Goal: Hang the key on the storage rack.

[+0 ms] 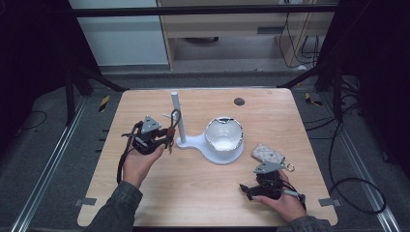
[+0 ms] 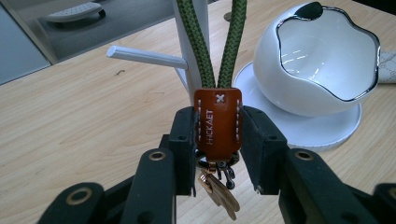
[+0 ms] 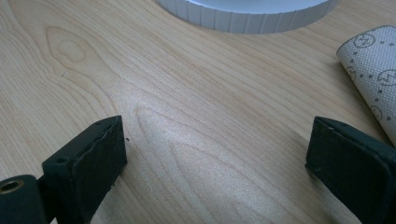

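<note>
On the left, the left gripper (image 2: 218, 135) has its jaws pinched tight on the brown leather tab (image 2: 218, 122) of a keychain, one pad flat against each side. The green cord loop (image 2: 219, 44) rises from the tab around the white stand's post (image 1: 177, 116), above its side peg (image 2: 147, 56); a brass key (image 2: 219, 196) dangles below the jaws. Just right of the post, the white bowl (image 1: 224, 134) sits on the stand's round base. Far right, the right gripper (image 3: 217, 154) rests low over the table (image 3: 187, 93), jaws spread wide, nothing between them, a patterned pouch (image 3: 373, 70) just beside one jaw.
</note>
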`<state>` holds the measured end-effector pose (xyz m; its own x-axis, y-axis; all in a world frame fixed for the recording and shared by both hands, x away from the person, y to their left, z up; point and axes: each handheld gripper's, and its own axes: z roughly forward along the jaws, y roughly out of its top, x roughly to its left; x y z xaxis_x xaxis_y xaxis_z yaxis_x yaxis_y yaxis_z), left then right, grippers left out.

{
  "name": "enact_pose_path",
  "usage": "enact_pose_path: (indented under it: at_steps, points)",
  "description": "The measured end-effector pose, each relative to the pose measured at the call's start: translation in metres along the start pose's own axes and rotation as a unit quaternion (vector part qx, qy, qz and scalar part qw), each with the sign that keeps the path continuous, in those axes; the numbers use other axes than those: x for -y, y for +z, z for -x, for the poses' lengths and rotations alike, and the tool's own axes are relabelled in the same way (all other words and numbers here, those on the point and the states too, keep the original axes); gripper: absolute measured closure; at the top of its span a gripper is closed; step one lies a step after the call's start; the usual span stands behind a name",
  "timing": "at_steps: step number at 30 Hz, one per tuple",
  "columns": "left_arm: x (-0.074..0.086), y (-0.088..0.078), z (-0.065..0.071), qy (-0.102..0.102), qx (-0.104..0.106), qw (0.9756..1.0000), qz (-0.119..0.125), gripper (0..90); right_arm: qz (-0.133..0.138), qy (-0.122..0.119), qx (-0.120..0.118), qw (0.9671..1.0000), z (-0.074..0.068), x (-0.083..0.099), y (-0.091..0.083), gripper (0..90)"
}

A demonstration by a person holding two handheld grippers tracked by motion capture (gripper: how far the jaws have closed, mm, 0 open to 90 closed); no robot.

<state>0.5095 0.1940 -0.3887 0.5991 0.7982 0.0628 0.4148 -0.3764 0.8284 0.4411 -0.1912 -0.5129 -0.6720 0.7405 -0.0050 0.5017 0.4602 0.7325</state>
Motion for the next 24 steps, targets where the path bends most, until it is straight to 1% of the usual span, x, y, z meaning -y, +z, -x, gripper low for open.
enact_pose_path:
  at_steps: [3,4,6,7,9,10,13,15,24]
  points:
    - [0.001,0.003,0.000,-0.003,0.000,1.0000,0.003,65.6,0.000,0.000,0.000,1.0000,0.000,0.000,0.000,4.9]
    - [0.002,0.006,0.001,-0.009,0.000,0.9999,0.009,65.6,0.000,0.000,0.000,1.0000,0.000,0.000,0.000,4.9]
    - [0.003,0.007,0.002,-0.011,-0.001,0.9999,0.010,65.5,0.000,0.000,0.000,1.0000,0.000,0.000,0.000,4.9]
    - [0.003,0.009,0.002,-0.012,-0.004,0.9998,0.014,65.5,0.000,0.000,0.000,1.0000,0.000,0.000,0.000,4.9]
    - [0.003,0.011,0.003,-0.011,-0.006,0.9998,0.015,65.5,0.000,0.000,0.000,1.0000,0.000,0.000,0.000,4.9]
    - [0.004,0.013,0.004,-0.005,-0.011,0.9998,0.014,65.5,0.000,0.000,0.000,1.0000,0.000,0.000,0.000,4.9]
    - [0.005,0.015,0.005,-0.008,-0.013,0.9997,0.017,65.4,-0.001,0.001,0.000,1.0000,0.000,0.000,0.000,4.9]
    - [0.005,0.018,0.004,-0.016,-0.015,0.9995,0.021,65.3,-0.001,0.000,0.000,1.0000,0.000,0.000,0.000,4.9]
    - [0.006,0.022,0.004,-0.023,-0.016,0.9993,0.024,65.0,-0.002,0.001,0.000,1.0000,0.000,0.000,-0.001,4.9]
